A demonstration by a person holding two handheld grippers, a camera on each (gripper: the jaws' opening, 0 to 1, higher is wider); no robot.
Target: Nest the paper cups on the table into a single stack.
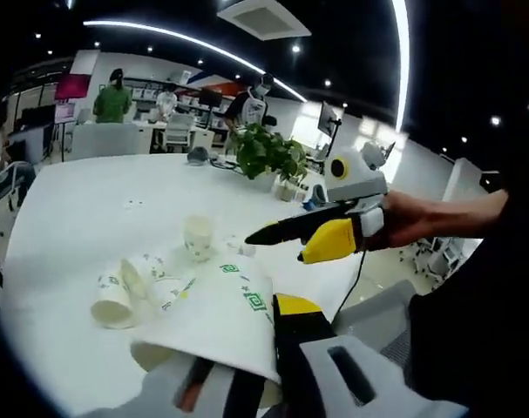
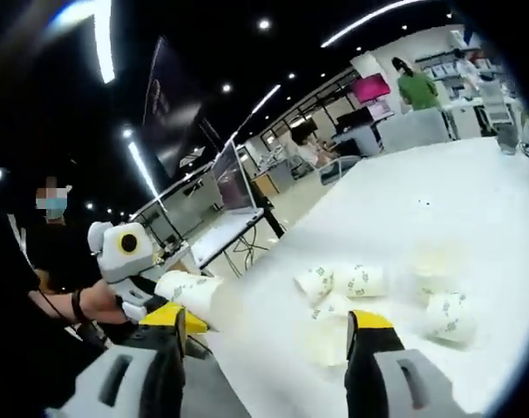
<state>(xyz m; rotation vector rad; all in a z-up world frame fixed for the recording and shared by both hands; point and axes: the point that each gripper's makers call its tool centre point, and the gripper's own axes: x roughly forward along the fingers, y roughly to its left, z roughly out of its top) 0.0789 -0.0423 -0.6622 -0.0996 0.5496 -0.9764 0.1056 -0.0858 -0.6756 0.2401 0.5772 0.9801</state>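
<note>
the left gripper (image 1: 247, 383) pinches a large paper cup (image 1: 220, 318) by its rim, tilted on its side over the white table (image 1: 81, 209). the right gripper (image 2: 268, 348) hangs with jaws spread and empty. ahead, loose cups (image 2: 347, 283) lie toppled near one upright cup (image 1: 199, 237); a thin rim could crumple or slip, and a nudge could roll the toppled ones.

Left gripper view: low and close above the white table (image 1: 72, 218), facing the potted plant (image 1: 268, 152). Right gripper view: off the table's (image 2: 473, 200) edge, looking across it. Shared: loose paper cups (image 1: 129, 283) (image 2: 347, 283).
</note>
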